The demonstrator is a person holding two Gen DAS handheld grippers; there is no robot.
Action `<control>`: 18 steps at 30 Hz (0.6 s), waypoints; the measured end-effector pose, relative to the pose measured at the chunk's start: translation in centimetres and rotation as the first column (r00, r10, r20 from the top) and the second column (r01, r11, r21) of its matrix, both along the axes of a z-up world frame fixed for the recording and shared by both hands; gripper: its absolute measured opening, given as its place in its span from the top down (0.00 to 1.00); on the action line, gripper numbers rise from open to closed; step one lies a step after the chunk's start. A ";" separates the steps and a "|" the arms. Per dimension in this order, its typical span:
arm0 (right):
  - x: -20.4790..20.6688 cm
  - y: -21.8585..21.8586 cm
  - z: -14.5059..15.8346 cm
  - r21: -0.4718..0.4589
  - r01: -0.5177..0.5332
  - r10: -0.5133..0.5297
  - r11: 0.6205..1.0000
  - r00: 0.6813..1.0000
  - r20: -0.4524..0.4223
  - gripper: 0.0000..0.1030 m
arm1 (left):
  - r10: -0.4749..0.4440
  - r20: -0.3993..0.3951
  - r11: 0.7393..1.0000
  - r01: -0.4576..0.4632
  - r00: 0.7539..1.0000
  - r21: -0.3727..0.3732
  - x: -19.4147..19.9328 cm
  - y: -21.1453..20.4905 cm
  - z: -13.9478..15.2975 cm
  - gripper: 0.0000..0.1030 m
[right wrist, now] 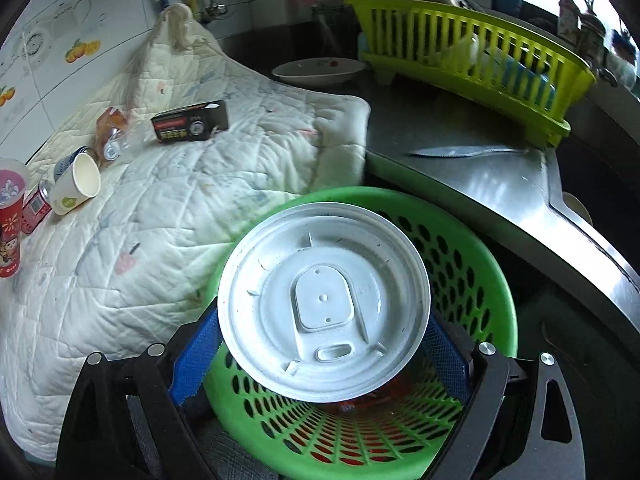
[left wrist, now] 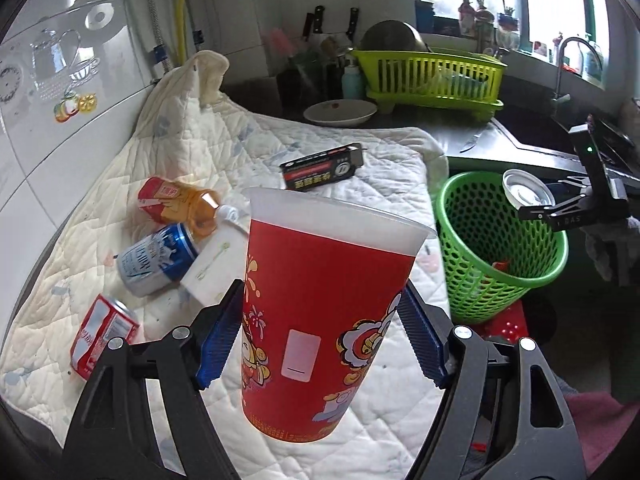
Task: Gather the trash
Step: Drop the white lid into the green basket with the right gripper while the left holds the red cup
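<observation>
The left tongs (left wrist: 322,334) are clamped on a tall red plastic cup with cartoon prints and a frosted rim (left wrist: 320,312), blue pads pressed to both its sides, the cup upright and lifted above the white quilted cloth (left wrist: 192,160) that covers the surface. Over on the other side, the right tongs (right wrist: 322,354) grip a round white plastic lid (right wrist: 324,300) by its edges, held flat-on to the camera directly over the mouth of the green perforated plastic basket (right wrist: 472,264). In the left wrist view that basket sits at three o'clock from the cup, off the cloth's edge. Still lying on the cloth at nine to ten o'clock from the cup: a red drink can (left wrist: 102,336) on its side, a blue-and-silver can (left wrist: 158,260), a white paper cup (left wrist: 216,264) tipped over, and a small bottle of orange liquid with a red label (left wrist: 180,204). At twelve o'clock lies a black cardboard box with red print (left wrist: 322,168). Beyond the cloth, a white plate (left wrist: 340,113) and a lime-green dish rack (left wrist: 432,80) stand on the steel surface (right wrist: 480,184), with a knife (right wrist: 452,153) lying flat near the rack.
</observation>
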State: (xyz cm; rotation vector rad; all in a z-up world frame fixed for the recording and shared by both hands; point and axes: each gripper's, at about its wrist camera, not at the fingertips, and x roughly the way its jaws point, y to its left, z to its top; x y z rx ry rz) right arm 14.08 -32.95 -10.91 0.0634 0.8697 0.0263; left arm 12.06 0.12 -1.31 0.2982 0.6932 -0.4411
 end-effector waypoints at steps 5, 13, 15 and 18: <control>-0.9 -3.1 -0.9 0.025 0.065 -0.065 0.998 0.998 -0.017 0.12 | -0.073 -0.009 0.997 0.073 0.997 -0.022 0.1 -4.3 -0.1 0.28; -2.4 -4.7 -0.2 0.043 0.102 -0.102 0.994 0.995 0.015 0.10 | -0.177 -0.036 0.984 0.175 0.984 -0.046 0.9 -11.2 -0.7 0.28; -3.0 -4.9 0.2 0.049 0.099 -0.101 0.994 0.994 0.033 0.10 | -0.195 -0.048 0.980 0.192 0.980 -0.053 1.3 -12.7 -0.9 0.28; -4.0 -5.1 0.9 0.056 0.096 -0.100 0.994 0.993 0.057 0.10 | -0.219 -0.070 0.974 0.214 0.973 -0.069 1.9 -15.0 -1.3 0.28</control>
